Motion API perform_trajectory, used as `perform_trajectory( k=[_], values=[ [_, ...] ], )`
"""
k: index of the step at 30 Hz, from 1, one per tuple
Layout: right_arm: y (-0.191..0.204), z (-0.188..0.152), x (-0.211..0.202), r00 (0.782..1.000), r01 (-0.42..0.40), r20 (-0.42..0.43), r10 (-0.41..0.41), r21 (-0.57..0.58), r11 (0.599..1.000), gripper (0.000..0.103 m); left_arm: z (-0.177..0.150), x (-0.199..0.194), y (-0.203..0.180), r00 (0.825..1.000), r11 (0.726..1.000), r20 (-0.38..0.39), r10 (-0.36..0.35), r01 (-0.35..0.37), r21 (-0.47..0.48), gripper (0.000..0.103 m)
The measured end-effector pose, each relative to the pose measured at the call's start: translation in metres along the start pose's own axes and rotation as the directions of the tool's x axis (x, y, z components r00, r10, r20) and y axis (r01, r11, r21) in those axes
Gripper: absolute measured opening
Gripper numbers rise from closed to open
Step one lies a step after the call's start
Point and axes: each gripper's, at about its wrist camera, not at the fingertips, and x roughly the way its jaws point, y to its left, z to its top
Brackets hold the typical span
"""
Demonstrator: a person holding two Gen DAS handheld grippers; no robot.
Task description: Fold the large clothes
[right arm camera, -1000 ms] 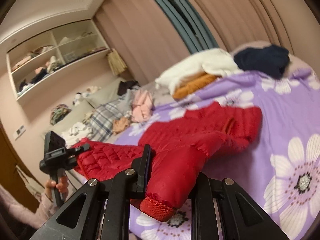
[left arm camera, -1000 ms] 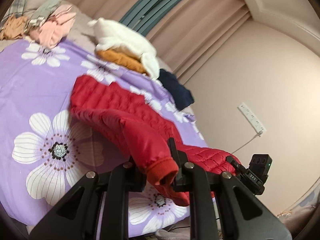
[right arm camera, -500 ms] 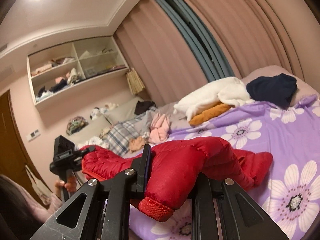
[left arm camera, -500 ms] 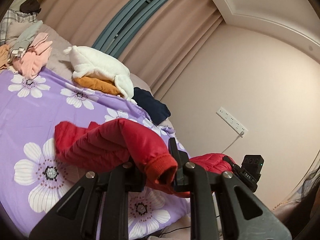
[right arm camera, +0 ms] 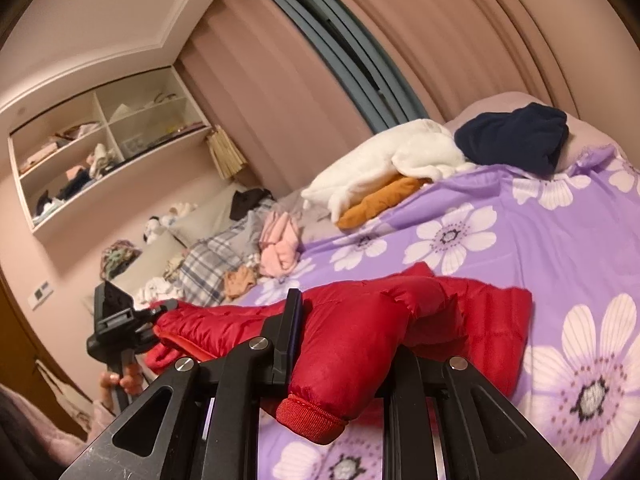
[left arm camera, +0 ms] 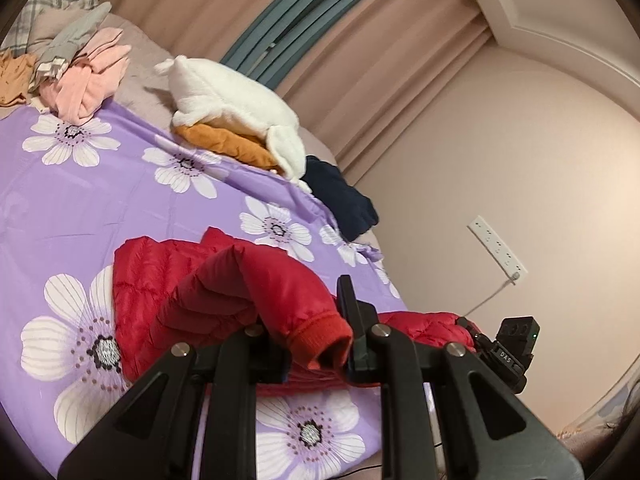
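Note:
A red quilted jacket (left arm camera: 160,280) lies bunched on the purple flowered bedspread (left arm camera: 100,208), near the bed's front edge. My left gripper (left arm camera: 308,320) is shut on one sleeve just behind its ribbed cuff (left arm camera: 320,340). My right gripper (right arm camera: 348,332) is shut on the other sleeve, whose cuff (right arm camera: 312,416) hangs below the fingers. Both sleeves are lifted off the bed, and the jacket's body (right arm camera: 480,320) trails behind them. Each gripper shows in the other's view: the right gripper (left arm camera: 516,340) at the jacket's far end, the left gripper (right arm camera: 120,320) held by a hand (right arm camera: 120,380).
At the back of the bed lie a white fleece (left arm camera: 236,108) over an orange garment (left arm camera: 224,144), a navy garment (left arm camera: 340,200) and pink clothes (left arm camera: 92,76). A power strip (left arm camera: 498,248) hangs on the wall. Open shelves (right arm camera: 100,140) and curtains (right arm camera: 400,40) stand behind.
Both grippers kept hold of the sleeves. The jacket has been drawn closer and its body has bunched up. The views tipped upward half a second ago and have dropped back toward the bed.

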Motion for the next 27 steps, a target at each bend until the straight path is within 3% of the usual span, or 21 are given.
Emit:
perform_trajectory(
  k=[9,14,22,24,27],
  values=[
    [-0.043,0.027,0.074,0.992,0.110,-0.070,-0.107,0.050,0.993,0.021,0.036,0.081,0.064,0.995,0.987,-0.072,0.075,-0.084,-0.134,0.019],
    [-0.073,0.029,0.114,0.974,0.199,-0.130,-0.186,0.093,0.976,0.021,0.049,0.125,0.092,0.985,0.973,-0.118,0.127,-0.147,-0.178,0.020],
    [-0.115,0.023,0.153,0.943,0.291,-0.223,-0.248,0.186,0.938,0.021,0.060,0.179,0.133,0.961,0.936,-0.181,0.207,-0.249,-0.249,0.024],
    [-0.124,0.019,0.161,0.932,0.315,-0.255,-0.258,0.215,0.925,0.022,0.058,0.188,0.142,0.954,0.922,-0.197,0.228,-0.276,-0.271,0.030],
    [-0.137,0.015,0.168,0.922,0.336,-0.294,-0.253,0.283,0.898,0.031,0.059,0.192,0.149,0.946,0.906,-0.200,0.256,-0.307,-0.290,0.048]
  ],
)
